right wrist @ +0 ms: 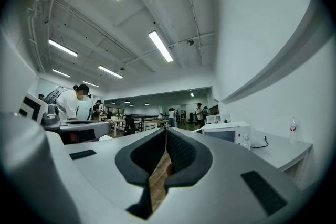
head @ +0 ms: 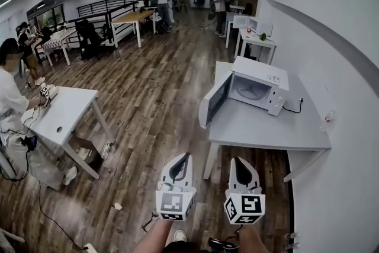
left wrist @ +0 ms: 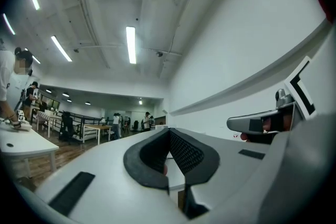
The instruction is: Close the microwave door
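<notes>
The microwave [head: 257, 89] sits on a grey table [head: 260, 130] against the right wall. Its door [head: 214, 101] is swung wide open on the left hinge and reaches just past the table's left edge. A cable [head: 294, 108] trails behind it, and a bottle [head: 328, 118] stands near the table's right rim by the wall.

The left gripper [head: 186, 157] and right gripper [head: 238, 162] hover side by side over the wood floor [head: 154, 98], well short of the table. Each has its 2 jaws pressed together with nothing between them. Only bare floor and a table leg [head: 209, 160] lie between them and the door.

At left stands a white table [head: 65, 112] with a person [head: 9, 95] beside it. More people stand far back.
</notes>
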Available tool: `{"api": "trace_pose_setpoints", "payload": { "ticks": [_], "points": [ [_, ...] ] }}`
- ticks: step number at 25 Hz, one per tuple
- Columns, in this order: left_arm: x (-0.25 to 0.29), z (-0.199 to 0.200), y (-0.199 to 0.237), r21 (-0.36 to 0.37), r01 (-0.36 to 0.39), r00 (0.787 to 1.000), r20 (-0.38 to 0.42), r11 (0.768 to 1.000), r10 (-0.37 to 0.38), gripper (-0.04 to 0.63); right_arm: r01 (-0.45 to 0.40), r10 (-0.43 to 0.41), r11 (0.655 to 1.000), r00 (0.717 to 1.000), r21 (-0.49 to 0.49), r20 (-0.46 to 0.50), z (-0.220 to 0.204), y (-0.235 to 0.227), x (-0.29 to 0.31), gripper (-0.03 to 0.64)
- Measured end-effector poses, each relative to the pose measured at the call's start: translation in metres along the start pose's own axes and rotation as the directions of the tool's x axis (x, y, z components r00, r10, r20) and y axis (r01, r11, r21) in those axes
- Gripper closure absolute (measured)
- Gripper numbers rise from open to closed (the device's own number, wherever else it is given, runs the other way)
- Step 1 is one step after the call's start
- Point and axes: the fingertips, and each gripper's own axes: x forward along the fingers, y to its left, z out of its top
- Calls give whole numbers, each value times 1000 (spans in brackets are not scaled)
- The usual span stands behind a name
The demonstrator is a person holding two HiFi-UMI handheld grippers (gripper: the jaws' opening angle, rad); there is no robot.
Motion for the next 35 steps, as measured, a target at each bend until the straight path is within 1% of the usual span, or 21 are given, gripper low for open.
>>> {"api": "trace_pose_setpoints", "payload": {
  "ticks": [4,10,17,20,24,29,35],
  "points": [
    [23,-4,37,-14,1,1000,3,1000,-1,569,0,0,1000,1000,-4,-8,-4,15,41,588],
    [53,-13,77,-6,21,1000,8,1000,-21,569,15,-15,1000,1000,-14,-7,-8,30,87,588],
    [97,-31,90,-7,52,999,-12,999,-52,569,33,-33,999,999,-1,-23,-24,15,131,588],
    [124,-40,92,-5,68,998,-15,998,-68,569,37,-37,999,999,6,-28,-32,2,155,589],
    [170,-47,92,5,88,996,-9,996,-88,569,40,-39,999,999,19,-28,-37,-27,195,588],
    [229,-54,91,3,97,995,-14,995,-97,569,39,-39,999,999,32,-28,-37,-67,243,588],
    [289,-70,87,20,104,994,-27,994,-103,569,30,-28,998,999,51,-38,-47,-111,290,588]
  ]
}}
